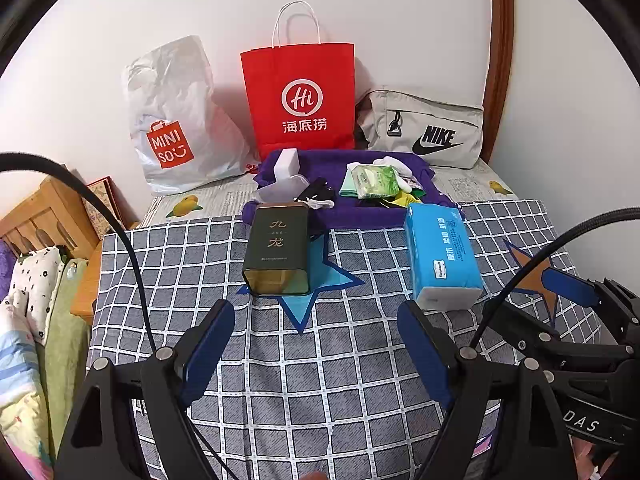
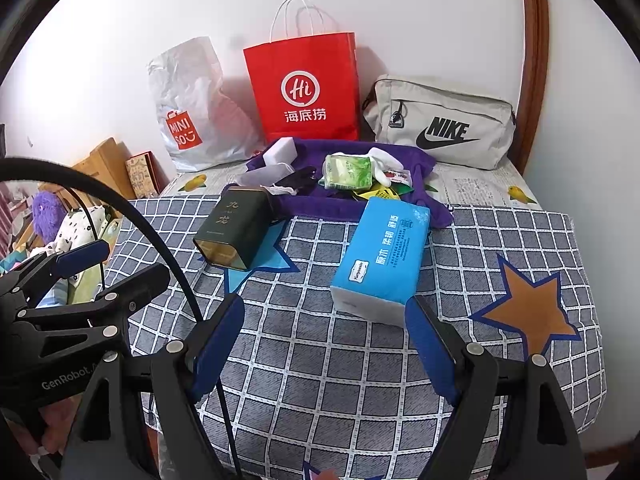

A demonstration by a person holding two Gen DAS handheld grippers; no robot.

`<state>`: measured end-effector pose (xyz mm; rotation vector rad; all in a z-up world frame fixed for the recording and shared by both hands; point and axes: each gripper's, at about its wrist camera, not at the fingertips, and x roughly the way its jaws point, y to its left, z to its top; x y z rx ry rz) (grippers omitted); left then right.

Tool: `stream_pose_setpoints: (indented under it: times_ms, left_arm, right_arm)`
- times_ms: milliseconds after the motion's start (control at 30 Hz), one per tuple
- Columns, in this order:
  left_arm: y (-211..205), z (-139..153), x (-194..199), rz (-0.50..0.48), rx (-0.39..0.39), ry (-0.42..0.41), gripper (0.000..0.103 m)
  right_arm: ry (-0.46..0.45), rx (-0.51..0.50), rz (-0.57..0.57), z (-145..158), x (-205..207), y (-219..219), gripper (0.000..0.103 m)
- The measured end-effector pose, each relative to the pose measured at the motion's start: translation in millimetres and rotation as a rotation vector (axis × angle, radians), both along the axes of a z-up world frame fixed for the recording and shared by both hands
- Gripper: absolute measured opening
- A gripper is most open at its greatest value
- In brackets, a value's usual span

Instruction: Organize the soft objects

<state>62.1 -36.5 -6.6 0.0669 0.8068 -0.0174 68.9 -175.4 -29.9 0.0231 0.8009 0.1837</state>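
Observation:
A blue tissue pack [image 1: 440, 256] [image 2: 382, 254] lies on the checked bed cover. Behind it a purple towel [image 1: 280, 210] [image 2: 320, 204] holds a green tissue packet [image 1: 372, 182] [image 2: 347, 171], a white block [image 1: 287, 162] [image 2: 282, 150], black cloth [image 1: 318, 196] [image 2: 298, 178] and white socks [image 1: 394, 162] [image 2: 384, 162]. A dark green tin [image 1: 278, 250] [image 2: 236, 232] lies on its side. My left gripper [image 1: 316, 316] is open and empty above the cover, in front of the tin. My right gripper [image 2: 326, 308] is open and empty, its right finger just short of the blue pack's near end.
A white Miniso bag [image 1: 172, 120] [image 2: 192, 108], a red paper bag [image 1: 300, 96] [image 2: 304, 84] and a grey Nike pouch [image 1: 428, 128] [image 2: 444, 120] stand against the wall. A wooden nightstand [image 1: 44, 216] and bedding sit left of the bed. Each gripper shows in the other's view.

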Motion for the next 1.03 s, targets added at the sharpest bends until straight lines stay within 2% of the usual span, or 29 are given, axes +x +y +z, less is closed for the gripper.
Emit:
stream_pose_setpoints:
  times_ms: [1033]
  left_arm:
    - [1.5, -2.7, 2.2, -0.004, -0.015, 0.006, 0.082]
  right_arm:
    - [-0.001, -0.006, -0.002, -2.0, 0.3, -1.9, 0.082]
